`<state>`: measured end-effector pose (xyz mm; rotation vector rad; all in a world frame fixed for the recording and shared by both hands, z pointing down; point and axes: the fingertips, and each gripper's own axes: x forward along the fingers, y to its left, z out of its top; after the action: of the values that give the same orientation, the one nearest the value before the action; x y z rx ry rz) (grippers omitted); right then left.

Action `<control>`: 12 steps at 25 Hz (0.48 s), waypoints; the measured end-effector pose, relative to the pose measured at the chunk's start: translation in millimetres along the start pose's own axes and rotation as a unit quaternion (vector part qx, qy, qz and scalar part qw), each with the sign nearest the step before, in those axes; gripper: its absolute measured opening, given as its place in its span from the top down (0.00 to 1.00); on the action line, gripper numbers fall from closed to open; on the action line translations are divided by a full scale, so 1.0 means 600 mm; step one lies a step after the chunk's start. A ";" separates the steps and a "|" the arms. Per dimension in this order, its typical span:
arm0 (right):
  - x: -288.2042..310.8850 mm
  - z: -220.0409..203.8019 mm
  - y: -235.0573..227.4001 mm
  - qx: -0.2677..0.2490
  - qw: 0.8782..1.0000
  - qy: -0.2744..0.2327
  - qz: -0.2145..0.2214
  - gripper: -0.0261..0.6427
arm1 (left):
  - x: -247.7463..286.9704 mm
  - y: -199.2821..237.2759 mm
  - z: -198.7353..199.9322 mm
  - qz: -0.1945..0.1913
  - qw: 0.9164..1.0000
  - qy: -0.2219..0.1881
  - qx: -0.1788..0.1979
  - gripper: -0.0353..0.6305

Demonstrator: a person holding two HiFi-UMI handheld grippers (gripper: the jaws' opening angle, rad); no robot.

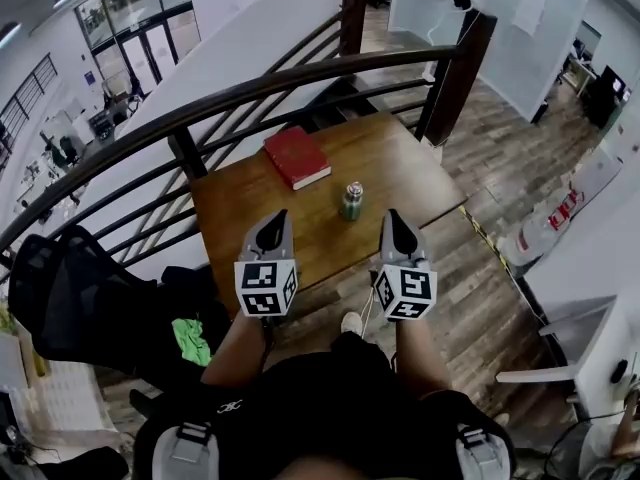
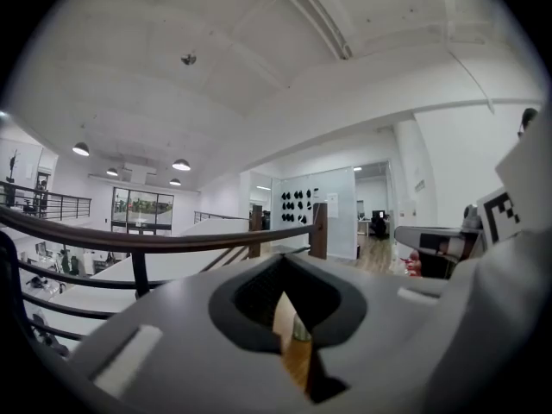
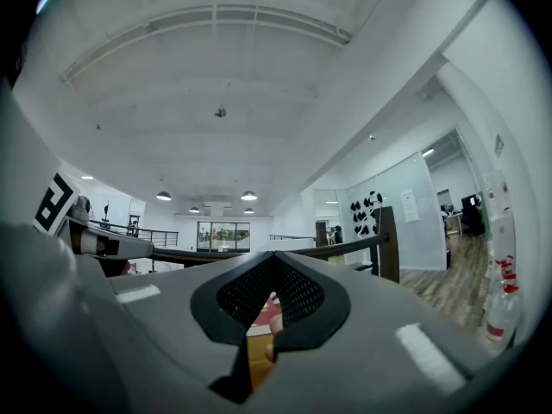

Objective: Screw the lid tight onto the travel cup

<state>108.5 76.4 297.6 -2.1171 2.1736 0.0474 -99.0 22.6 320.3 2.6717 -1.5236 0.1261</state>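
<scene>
Nothing legible here: the black-and-white square markers on the two cubes (image 1: pixel 265 288) were patterns, not words. The sheet (image 1: pixel 528 8) on the glass wall at upper right was too small to read, and so was the cover of the red book (image 1: pixel 297 156).

The cup (image 1: pixel 351 201) stood upright on the wooden table (image 1: pixel 420 173), dead centre of the head view. It was below and right of the book and apart from it, and just above the gap between the two grippers. Its silver lid (image 1: pixel 354 187) sat on top; how far it was screwed down could not be told.

In the left gripper view only a sliver of the cup (image 2: pixel 299 328) showed through the slot under the jaws, the rest masked by the grey body. The right gripper view gave a strip of table and red book (image 3: pixel 264 314) through its slot, with a pale blur there that I could not make out.

The left gripper (image 1: pixel 272 230) had its jaws pressed together on nothing, as its own view (image 2: pixel 285 270) confirmed. The right gripper (image 1: pixel 400 232) was likewise closed and empty, again borne out by its own view (image 3: pixel 274 261).

Both bare forearms (image 1: pixel 235 353) reached up from the bottom of the frame. The grippers were side by side, pointing up-frame over the table's near edge, clear of the cup. The dark railing (image 1: pixel 250 93) curved behind the table.
</scene>
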 end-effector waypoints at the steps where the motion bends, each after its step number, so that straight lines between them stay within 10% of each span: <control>1: 0.026 -0.001 -0.019 0.002 1.000 0.001 0.006 0.96 | 0.030 -0.002 0.006 0.004 1.000 -0.002 0.002 0.87; 12: 0.256 -0.020 -0.140 0.007 0.998 0.024 0.059 0.96 | 0.242 0.012 0.031 0.041 0.999 0.005 -0.011 0.87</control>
<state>187.9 -79.9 298.7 -2.0019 2.3164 -0.0083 -30.8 -106.9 317.0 2.5886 -1.6222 0.1244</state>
